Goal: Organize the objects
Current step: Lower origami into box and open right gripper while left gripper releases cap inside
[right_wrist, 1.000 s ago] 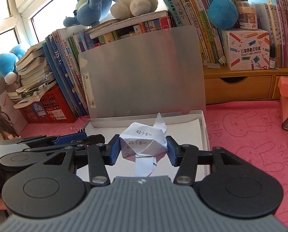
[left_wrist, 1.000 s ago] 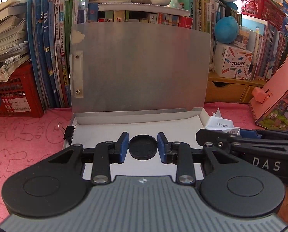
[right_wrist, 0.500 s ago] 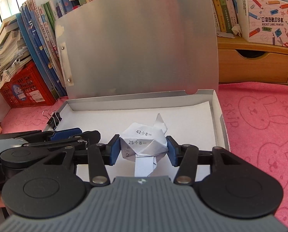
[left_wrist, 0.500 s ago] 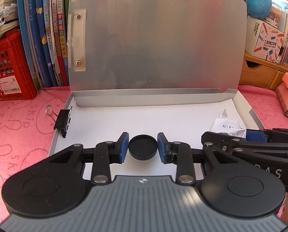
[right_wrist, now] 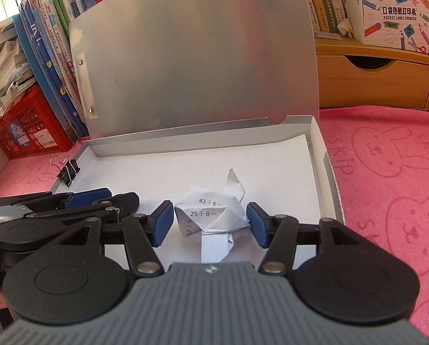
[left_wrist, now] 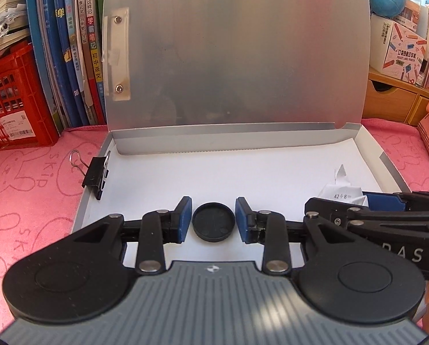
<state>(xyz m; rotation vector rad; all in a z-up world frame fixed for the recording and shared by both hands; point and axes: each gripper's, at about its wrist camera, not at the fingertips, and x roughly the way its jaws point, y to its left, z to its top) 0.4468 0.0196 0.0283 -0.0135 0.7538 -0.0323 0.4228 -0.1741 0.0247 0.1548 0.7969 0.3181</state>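
Left gripper (left_wrist: 213,220) over the open grey file box (left_wrist: 392,169); a gap shows on either side of the black round cap (left_wrist: 213,222) lying between its blue pads (left_wrist: 184,218) on the white sheet (left_wrist: 214,172). Binder clip (left_wrist: 95,174) on the box's left wall. At right, the right gripper (left_wrist: 358,201) with folded paper (left_wrist: 341,194). Lid (left_wrist: 237,49) upright against books (left_wrist: 79,43).

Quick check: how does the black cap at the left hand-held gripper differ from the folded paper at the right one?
The black round cap is small, flat and rigid-looking; the folded paper is white, bulkier, irregular and printed with division sums. The cap leaves gaps to the left hand-held gripper pads; the paper nearly fills the right hand-held gripper. Both lie between open jaws, over the white sheet in the open file box.
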